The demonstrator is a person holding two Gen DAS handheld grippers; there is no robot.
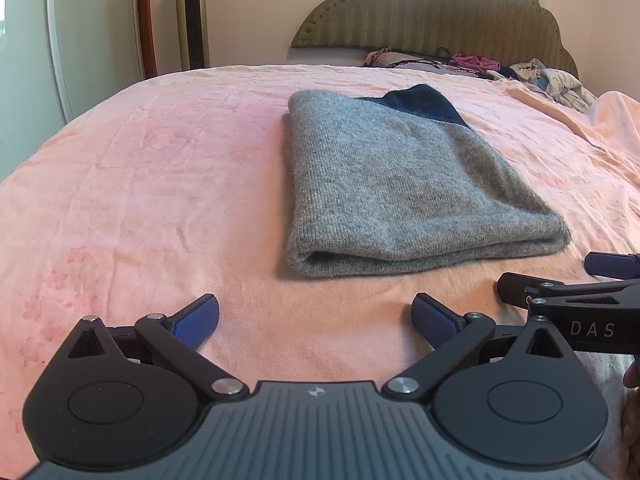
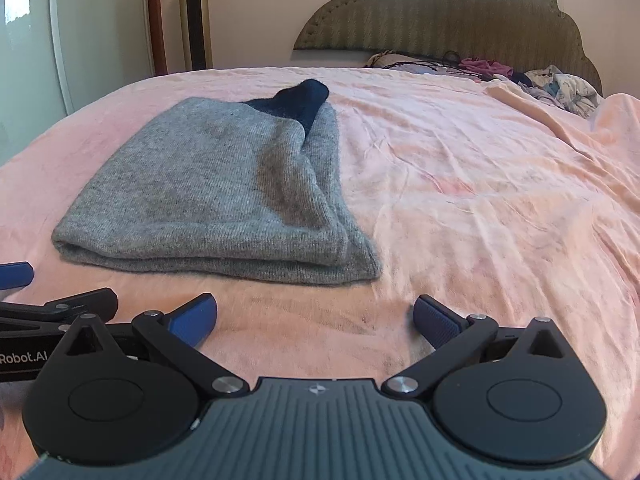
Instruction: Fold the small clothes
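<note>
A grey knitted garment (image 1: 400,184) with a dark navy part at its far end lies folded into a flat rectangle on the pink bedsheet (image 1: 160,200). In the right wrist view the same garment (image 2: 224,192) sits left of centre. My left gripper (image 1: 316,316) hovers just short of the garment's near folded edge, jaws wide open with only sheet between them. My right gripper (image 2: 316,316) is open too, near the garment's near right corner, nothing between its blue pads. The right gripper (image 1: 560,280) shows at the right edge of the left wrist view.
A padded headboard (image 1: 440,12) stands at the far end. A heap of loose clothes (image 1: 552,80) and cables lies by it at the far right. A tall tower fan (image 1: 192,12) and a wardrobe door (image 1: 80,32) are at the far left. The left gripper's fingertips (image 2: 20,276) poke in at left.
</note>
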